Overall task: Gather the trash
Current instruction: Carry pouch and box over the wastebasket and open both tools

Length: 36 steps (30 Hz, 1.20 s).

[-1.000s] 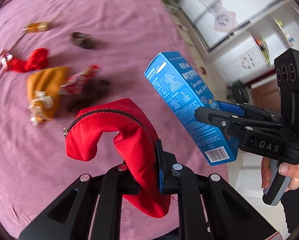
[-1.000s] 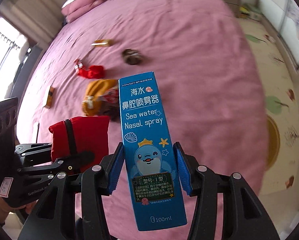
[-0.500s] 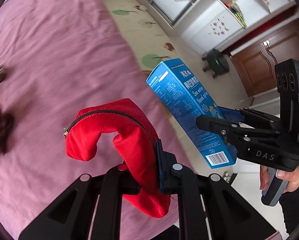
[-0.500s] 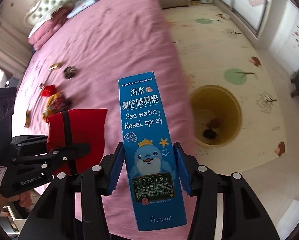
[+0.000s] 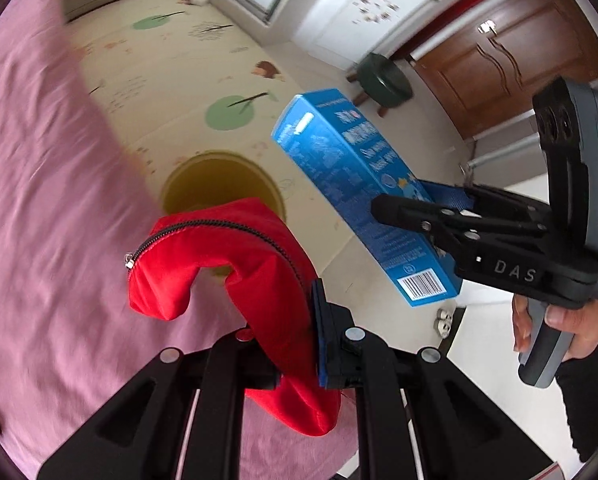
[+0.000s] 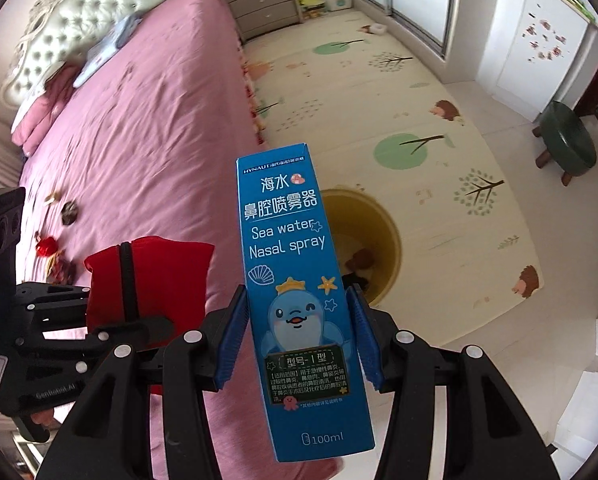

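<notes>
The left gripper [image 5: 295, 344] pinches a red pouch [image 5: 235, 264]; the right gripper [image 6: 299, 340] clamps a blue box [image 6: 295, 288] above the yellow bin [image 6: 375, 240], just beside the bed's [image 6: 147, 136] edge.

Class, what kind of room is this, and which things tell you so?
Most likely a bedroom: a bed with a pink sheet, a tufted pale headboard and a grey bedside drawer unit.

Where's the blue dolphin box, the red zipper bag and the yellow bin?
blue box [image 6: 295, 280], right wrist view, front face by the dolphin.
red bag [image 5: 255, 248], left wrist view, top fold.
yellow bin [image 6: 387, 240], right wrist view, inner wall.
</notes>
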Motion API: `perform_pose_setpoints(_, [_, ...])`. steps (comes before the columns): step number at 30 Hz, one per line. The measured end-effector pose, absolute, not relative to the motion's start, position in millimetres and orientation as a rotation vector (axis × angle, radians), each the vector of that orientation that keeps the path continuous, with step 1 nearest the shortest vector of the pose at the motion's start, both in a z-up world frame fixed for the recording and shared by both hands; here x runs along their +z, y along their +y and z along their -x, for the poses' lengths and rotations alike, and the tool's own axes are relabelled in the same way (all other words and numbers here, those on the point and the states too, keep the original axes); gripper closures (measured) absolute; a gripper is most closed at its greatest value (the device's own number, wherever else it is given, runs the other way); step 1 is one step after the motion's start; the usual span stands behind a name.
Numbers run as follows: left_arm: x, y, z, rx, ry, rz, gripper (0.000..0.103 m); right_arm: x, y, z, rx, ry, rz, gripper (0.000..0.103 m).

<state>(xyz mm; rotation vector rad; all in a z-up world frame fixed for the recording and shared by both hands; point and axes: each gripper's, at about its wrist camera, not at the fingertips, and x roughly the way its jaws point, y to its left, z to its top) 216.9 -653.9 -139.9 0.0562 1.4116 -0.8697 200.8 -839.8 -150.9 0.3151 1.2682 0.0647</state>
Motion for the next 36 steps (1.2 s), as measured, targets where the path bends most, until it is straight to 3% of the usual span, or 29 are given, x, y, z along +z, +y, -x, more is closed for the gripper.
perform_pose_setpoints(4, [-138.5,-685.7,-229.6,-0.920,1.387,-0.102,0.087,-155.2,-859.9,-213.1,0.048,1.266,-0.327,0.054])
perform_pose_setpoints(5, [-137.1,-692.1,-232.8,-0.923,1.371,-0.121,0.075,-155.9,-864.6,-216.7,0.051,1.267,-0.335,0.053])
perform_pose_setpoints(6, [-135.9,-697.3,-235.6,-0.921,1.362,-0.138,0.047,-156.3,-870.0,-220.0,0.049,1.265,-0.347,0.051])
perform_pose_setpoints(7, [-134.9,-699.5,-238.4,-0.915,1.352,-0.144,0.036,-156.7,-874.3,-222.6,0.045,1.264,-0.359,0.043])
perform_pose_setpoints(8, [-132.9,-699.7,-243.4,-0.900,1.325,-0.144,0.030,-156.6,-880.7,-226.2,0.028,1.253,-0.372,0.043])
perform_pose_setpoints(22, [-123.6,-649.4,-253.9,-0.785,1.322,-0.112,0.030,-149.8,-846.0,-245.7,0.105,1.263,-0.325,0.045])
perform_pose_setpoints(36, [-110.7,-519.1,-237.7,-0.599,1.287,0.036,0.030,-125.2,-711.9,-246.5,0.316,1.263,-0.208,0.045])
